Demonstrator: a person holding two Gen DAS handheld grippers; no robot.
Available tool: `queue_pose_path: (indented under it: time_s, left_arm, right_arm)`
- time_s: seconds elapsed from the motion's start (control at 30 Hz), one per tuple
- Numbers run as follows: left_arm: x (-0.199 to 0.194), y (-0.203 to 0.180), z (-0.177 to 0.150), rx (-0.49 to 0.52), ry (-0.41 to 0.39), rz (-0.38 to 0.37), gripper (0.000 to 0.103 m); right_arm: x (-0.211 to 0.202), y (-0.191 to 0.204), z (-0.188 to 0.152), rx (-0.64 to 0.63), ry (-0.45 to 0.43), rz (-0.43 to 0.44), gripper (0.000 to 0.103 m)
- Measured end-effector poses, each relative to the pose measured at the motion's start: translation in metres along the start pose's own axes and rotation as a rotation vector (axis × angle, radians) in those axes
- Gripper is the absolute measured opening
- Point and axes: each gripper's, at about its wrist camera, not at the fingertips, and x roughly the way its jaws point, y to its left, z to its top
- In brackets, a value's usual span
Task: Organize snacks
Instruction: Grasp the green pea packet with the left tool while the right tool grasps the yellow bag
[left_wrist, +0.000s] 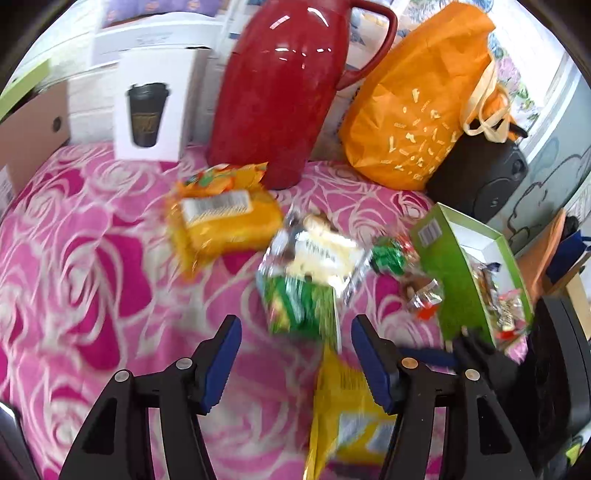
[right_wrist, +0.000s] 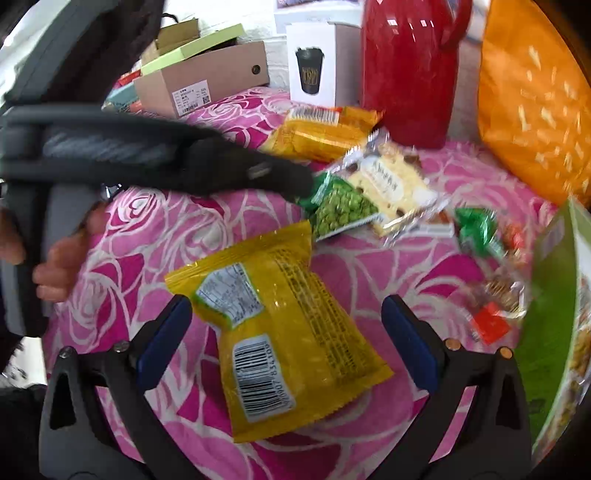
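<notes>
Snack packets lie on a pink rose-patterned cloth (left_wrist: 92, 258). My left gripper (left_wrist: 295, 328) is open just short of a green pea packet (left_wrist: 295, 306), which overlaps a clear-and-white biscuit packet (left_wrist: 321, 254). An orange packet (left_wrist: 221, 218) lies behind them. In the right wrist view, one left finger (right_wrist: 291, 181) reaches the pea packet (right_wrist: 340, 206). My right gripper (right_wrist: 286, 310) is open, with a yellow packet (right_wrist: 288, 332) lying flat between its fingers, barcode side up. A green box (left_wrist: 469, 280) on the right holds several wrapped snacks.
A red thermos (left_wrist: 280, 92), an orange bag (left_wrist: 417, 110), a white cup box (left_wrist: 151, 110) and a black speaker (left_wrist: 480, 177) line the back. Small wrapped candies (right_wrist: 491, 325) lie beside the green box (right_wrist: 554, 295). A cardboard box (right_wrist: 207, 81) sits far left. A hand (right_wrist: 62, 266) holds the left gripper.
</notes>
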Motion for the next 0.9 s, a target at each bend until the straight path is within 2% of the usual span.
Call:
queue_pose_path:
  time_s: [0.1, 0.2, 0.27, 0.37, 0.5, 0.63, 0.67, 0.7, 0.77, 0.9]
  left_arm:
    - [0.022, -0.006, 0.01, 0.034, 0.019, 0.003, 0.068]
    - [0.046, -0.01, 0.013, 0.082, 0.086, 0.037, 0.07]
    - [0.056, -0.007, 0.01, 0.092, 0.112, 0.044, 0.07]
    - [0.051, -0.003, 0.008, 0.09, 0.103, 0.026, 0.069]
    - [0.047, 0.0, 0.005, 0.084, 0.112, 0.046, 0.069]
    - [0.049, 0.0, 0.003, 0.087, 0.104, 0.058, 0.069]
    - [0.051, -0.004, 0.004, 0.1, 0.102, 0.062, 0.063]
    - [0.053, -0.007, 0.004, 0.122, 0.102, 0.07, 0.045]
    - [0.052, -0.013, 0.001, 0.154, 0.095, 0.105, 0.044]
    - [0.033, -0.017, -0.007, 0.128, 0.085, 0.066, 0.043]
  right_arm:
    - [-0.004, 0.006, -0.01, 0.047, 0.022, 0.058, 0.102]
    - [-0.015, 0.014, -0.021, 0.107, 0.003, 0.154, 0.102]
    - [-0.02, 0.018, -0.022, 0.101, -0.013, 0.113, 0.102]
    - [-0.017, 0.02, -0.015, 0.084, -0.013, 0.014, 0.1]
    - [0.0, 0.021, -0.011, 0.096, 0.03, 0.025, 0.076]
    - [0.0, 0.023, -0.025, 0.111, 0.033, -0.015, 0.067]
    - [-0.001, 0.024, -0.028, 0.122, 0.029, -0.019, 0.058]
    - [-0.002, 0.025, -0.031, 0.134, 0.026, -0.022, 0.056]
    - [-0.004, 0.03, -0.034, 0.122, 0.027, -0.035, 0.054]
    - [-0.015, 0.038, -0.035, 0.11, 0.012, -0.032, 0.051]
